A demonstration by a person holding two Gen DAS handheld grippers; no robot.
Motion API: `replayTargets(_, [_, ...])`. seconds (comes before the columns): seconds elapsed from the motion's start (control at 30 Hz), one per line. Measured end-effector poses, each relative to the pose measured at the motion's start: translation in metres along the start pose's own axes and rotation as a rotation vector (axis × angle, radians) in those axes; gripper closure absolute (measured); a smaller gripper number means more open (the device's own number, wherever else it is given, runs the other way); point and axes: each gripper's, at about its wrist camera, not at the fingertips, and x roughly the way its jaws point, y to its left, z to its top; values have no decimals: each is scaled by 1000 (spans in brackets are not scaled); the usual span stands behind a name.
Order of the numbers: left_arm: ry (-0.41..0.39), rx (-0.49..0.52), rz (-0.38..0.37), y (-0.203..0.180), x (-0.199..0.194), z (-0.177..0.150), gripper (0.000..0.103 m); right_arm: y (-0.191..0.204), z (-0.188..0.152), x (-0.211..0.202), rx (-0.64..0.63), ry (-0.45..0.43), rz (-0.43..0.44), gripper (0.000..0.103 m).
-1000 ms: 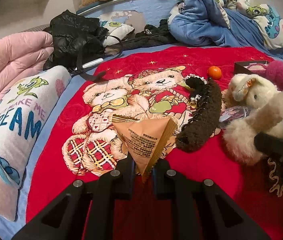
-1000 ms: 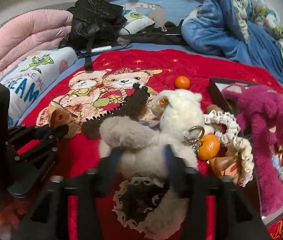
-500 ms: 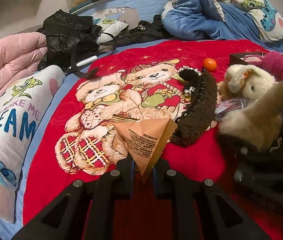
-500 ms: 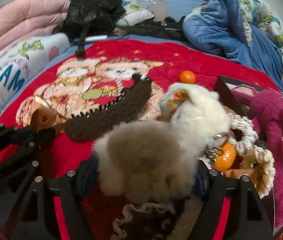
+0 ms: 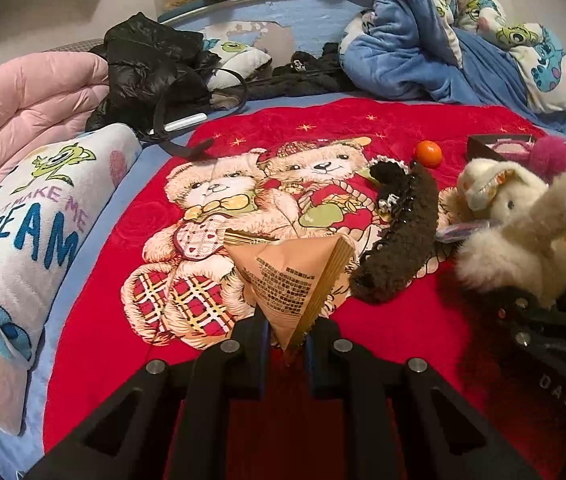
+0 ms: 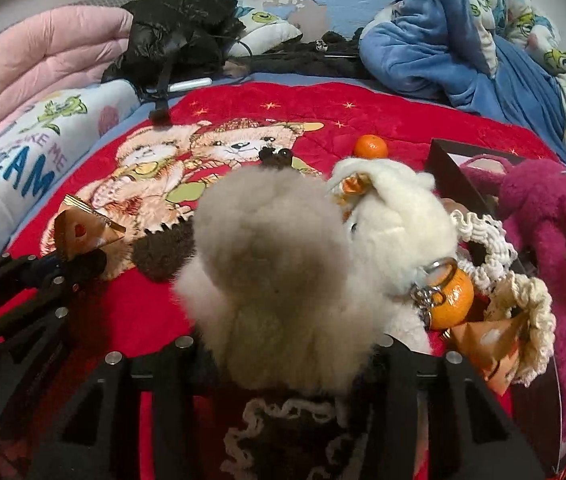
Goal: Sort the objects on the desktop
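While the cream plush rabbit (image 6: 283, 272) fills the right tool (image 6: 289, 354), hiding its fingertips, it is gripped above the red blanket (image 5: 383, 320); the left tool (image 5: 288, 330) pinches a triangular snack packet (image 5: 295, 276), whose printed text only the left view shows.

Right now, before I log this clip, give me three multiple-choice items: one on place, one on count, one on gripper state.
1. Where does the loose tangerine lie?
A. on the red blanket
B. on the pink quilt
C. inside the box

2. How many bears are printed on the red blanket?
A. one
B. two
C. four

3. What is the left hand-held gripper doing?
A. open, empty
B. shut on the triangular snack packet
C. shut on the tangerine

Answers: 1 A, red fabric surrounds it; 2 B, two faces side by side; 3 B, its fingers pinch the packet's lower corner.
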Motion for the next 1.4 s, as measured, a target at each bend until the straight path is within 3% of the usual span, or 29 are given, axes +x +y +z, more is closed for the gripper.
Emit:
replayTargets(0.33, [-50, -34, -17, -7, -32, 8, 89, 0, 2, -33, 31, -40, 55, 59])
replayTargets(0.63, [-90, -26, -55, -48, -60, 20, 89, -28, 6, -74, 90, -106, 71, 59])
replayTargets(0.83, [-94, -58, -169, -95, -75, 27, 89, -67, 2, -104, 136, -140, 36, 59])
replayTargets(1.1, [-111, 8, -333, -194, -106, 31, 89, -146, -19, -160, 193, -176, -87, 58])
replayTargets(1.27, [-131, 65, -384, -247, -127, 30, 89, -210, -47, -195, 258, -195, -164, 58])
replayTargets(1.4, [-137, 91, -401, -270, -134, 29, 89, -241, -60, -210, 298, -211, -175, 58])
